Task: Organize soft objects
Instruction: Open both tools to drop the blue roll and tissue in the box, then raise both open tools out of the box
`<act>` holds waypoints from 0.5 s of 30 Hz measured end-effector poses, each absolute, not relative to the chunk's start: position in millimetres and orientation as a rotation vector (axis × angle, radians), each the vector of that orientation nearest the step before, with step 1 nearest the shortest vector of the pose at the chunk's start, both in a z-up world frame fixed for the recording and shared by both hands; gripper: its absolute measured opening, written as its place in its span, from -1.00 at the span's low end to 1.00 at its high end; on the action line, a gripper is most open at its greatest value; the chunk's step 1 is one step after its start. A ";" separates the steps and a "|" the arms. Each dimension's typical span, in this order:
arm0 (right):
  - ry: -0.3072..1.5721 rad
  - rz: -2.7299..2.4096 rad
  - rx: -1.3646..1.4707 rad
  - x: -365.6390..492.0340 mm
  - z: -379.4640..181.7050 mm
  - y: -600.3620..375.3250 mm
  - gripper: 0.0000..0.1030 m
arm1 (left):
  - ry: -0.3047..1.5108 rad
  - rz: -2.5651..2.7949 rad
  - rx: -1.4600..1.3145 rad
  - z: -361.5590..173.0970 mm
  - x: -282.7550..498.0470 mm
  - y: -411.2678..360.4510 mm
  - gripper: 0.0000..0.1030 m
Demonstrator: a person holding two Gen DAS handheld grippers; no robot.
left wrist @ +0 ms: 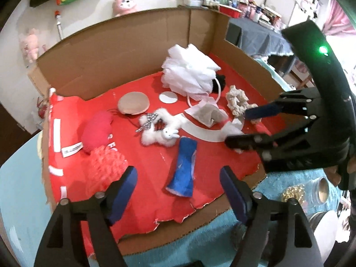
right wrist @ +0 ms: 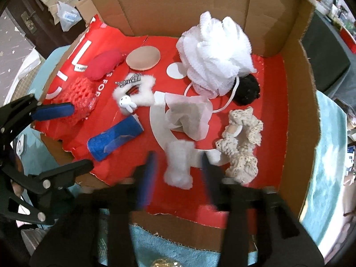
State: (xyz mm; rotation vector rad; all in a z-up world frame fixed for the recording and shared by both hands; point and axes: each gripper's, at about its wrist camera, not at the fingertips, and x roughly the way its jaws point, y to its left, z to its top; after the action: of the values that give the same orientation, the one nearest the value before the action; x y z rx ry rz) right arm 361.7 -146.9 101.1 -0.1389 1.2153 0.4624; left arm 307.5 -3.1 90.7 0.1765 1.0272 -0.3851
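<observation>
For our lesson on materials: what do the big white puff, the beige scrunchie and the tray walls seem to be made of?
Big white puff: likely nylon mesh, shown by its sheer gathered ruffles and cord loop.
Beige scrunchie: probably crocheted cotton yarn, matte, with knobbly open stitches.
Tray walls: brown corrugated cardboard, dull, creased, with ragged torn edges.

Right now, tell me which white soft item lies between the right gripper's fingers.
The small white fluff tuft, untouched between the open right gripper. The white mesh pouf and the fluffy bunny piece sit further back.

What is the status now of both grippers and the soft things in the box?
Left gripper open, empty, above blue foam roll. Right gripper open, white fluffy tuft loose between jaws. Cream crocheted scrunchie close beside.
</observation>
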 end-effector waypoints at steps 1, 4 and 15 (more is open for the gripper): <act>1.196 0.462 -0.139 359.9 103.9 -146.6 0.43 | 1.023 -0.377 0.169 93.4 306.1 -3.8 0.57; 1.157 0.426 -0.149 352.3 114.6 -148.0 0.43 | 1.007 -0.328 0.138 100.2 301.4 2.3 0.74; 1.149 0.278 -0.074 321.4 131.9 -161.0 0.43 | 0.986 -0.154 0.069 99.1 294.2 18.2 0.94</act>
State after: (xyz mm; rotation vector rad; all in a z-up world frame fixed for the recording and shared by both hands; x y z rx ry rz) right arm 321.4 -161.0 131.9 -0.0740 1.1490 0.2779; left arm 294.2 18.2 99.1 0.0695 0.9865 -0.1541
